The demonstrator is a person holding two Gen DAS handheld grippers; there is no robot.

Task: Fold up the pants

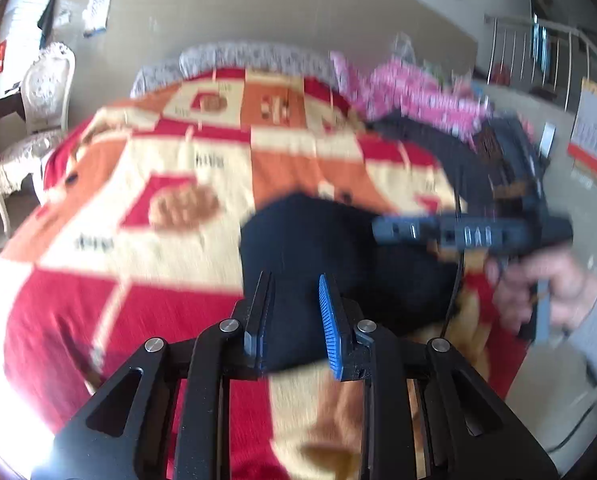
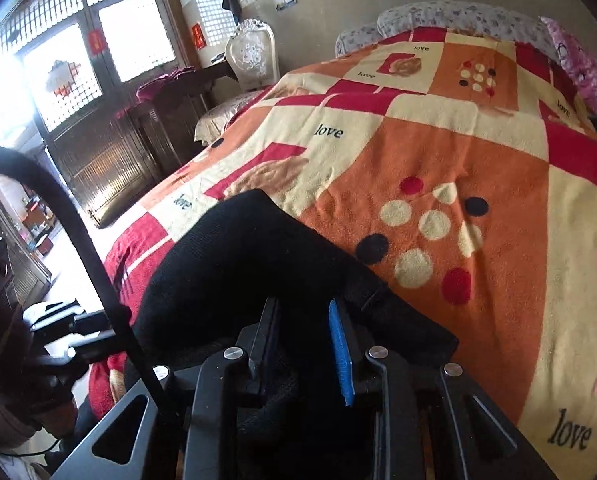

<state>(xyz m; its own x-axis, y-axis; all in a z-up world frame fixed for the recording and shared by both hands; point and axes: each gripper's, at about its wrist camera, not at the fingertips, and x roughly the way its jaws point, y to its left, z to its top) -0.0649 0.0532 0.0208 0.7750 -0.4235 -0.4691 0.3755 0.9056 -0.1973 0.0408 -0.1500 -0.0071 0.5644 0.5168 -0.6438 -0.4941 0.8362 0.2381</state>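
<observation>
Pants (image 2: 258, 264), black, bunched on the bed (image 2: 458, 152). Right gripper (image 2: 302, 352) jaws grasping the cloth; left gripper (image 1: 294, 320) jaws narrow over cloth, grip unclear. Keep both edges level, pull taut before laying flat.

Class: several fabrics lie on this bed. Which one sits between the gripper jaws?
The black pants, plain and dark, run into both grippers' jaws. The patterned red-orange blanket lies underneath them, and the pink clothes sit far off.

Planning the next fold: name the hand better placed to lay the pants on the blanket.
Right, probably: the right tongs hold the pants bunched deep, open blanket ahead. The left tongs grip near an edge.
</observation>
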